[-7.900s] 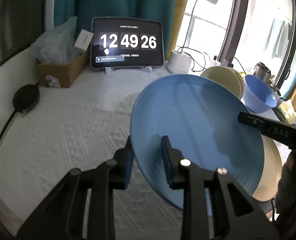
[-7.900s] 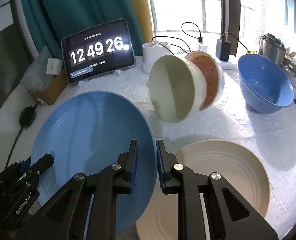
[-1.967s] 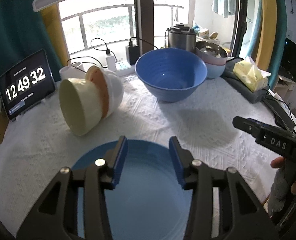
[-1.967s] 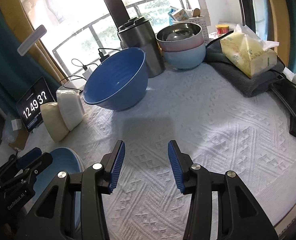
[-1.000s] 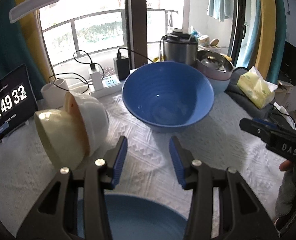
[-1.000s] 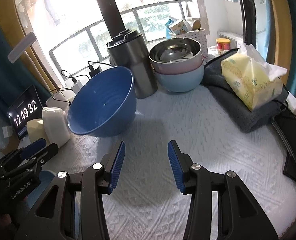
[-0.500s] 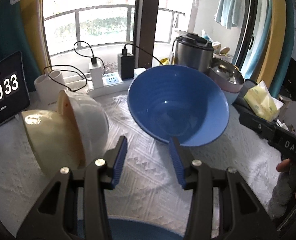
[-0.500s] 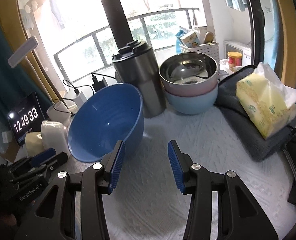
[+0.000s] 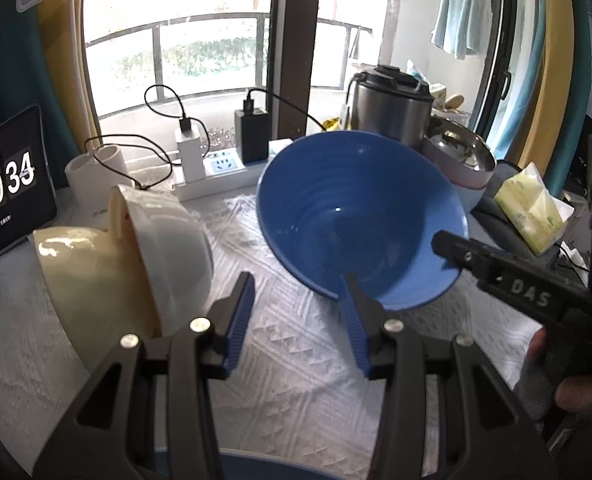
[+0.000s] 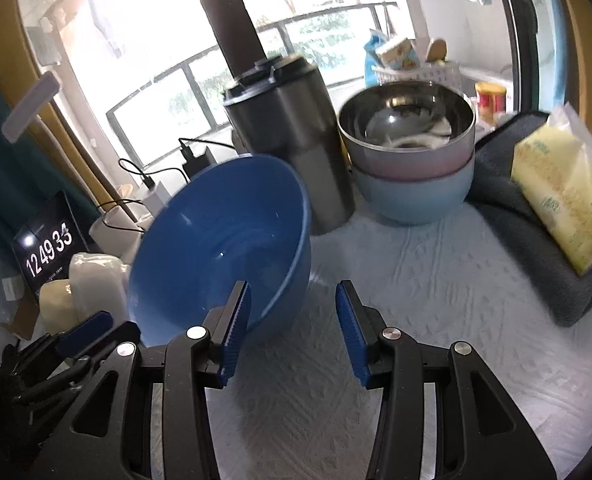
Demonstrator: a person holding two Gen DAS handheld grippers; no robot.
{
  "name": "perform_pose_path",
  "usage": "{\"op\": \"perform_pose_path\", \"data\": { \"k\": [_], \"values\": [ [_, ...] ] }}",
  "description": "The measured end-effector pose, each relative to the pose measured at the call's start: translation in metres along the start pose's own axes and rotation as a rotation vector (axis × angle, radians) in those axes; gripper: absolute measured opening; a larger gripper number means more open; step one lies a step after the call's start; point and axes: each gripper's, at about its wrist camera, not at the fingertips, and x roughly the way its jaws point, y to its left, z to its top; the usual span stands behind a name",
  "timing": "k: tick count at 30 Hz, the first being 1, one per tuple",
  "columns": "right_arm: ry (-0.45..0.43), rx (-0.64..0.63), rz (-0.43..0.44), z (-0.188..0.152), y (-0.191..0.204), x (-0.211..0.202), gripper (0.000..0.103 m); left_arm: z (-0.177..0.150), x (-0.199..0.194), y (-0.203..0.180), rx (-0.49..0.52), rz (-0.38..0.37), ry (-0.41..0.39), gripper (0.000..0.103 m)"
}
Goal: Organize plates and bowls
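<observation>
A big blue bowl (image 9: 359,216) (image 10: 216,240) stands on the white tablecloth with its opening towards me. My left gripper (image 9: 297,292) is open just short of its near rim, and its right fingertip overlaps that rim. My right gripper (image 10: 292,304) is open at the bowl's right side, with a bit of the bowl's wall showing between its fingers; the pads do not press on it. Each view shows the other gripper: the right gripper (image 9: 447,244) and the left gripper (image 10: 108,330). A cream bowl nested in a white one (image 9: 96,272) lies on its side at the left. The blue plate's edge (image 9: 296,466) shows under my left gripper.
Behind the bowl stand a steel flask (image 10: 288,148) and a stack of a steel, a pink and a pale blue bowl (image 10: 411,160). A yellow tissue pack (image 10: 567,200) lies on grey cloth at the right. A tablet clock (image 9: 4,200), power strip (image 9: 224,160) and cables line the back.
Both grippers have come closer to the blue bowl, which now looms larger in both views. The blue plate has slipped almost out of the left view's bottom. Jaw widths look unchanged.
</observation>
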Motion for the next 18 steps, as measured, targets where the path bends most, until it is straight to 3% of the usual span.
{"op": "perform_pose_path", "data": {
  "k": [4,8,18],
  "values": [
    [0.027,0.001,-0.010,-0.002,-0.001,0.011,0.020,0.001,0.003,-0.002,0.004,-0.003,0.009,0.045],
    [0.038,0.004,-0.017,-0.005,-0.008,0.013,0.009,-0.001,0.007,-0.004,0.007,-0.013,0.031,0.045],
    [0.056,-0.057,-0.024,-0.012,-0.013,-0.011,0.007,-0.007,0.001,-0.013,0.032,-0.036,0.048,0.045]
  ]
}}
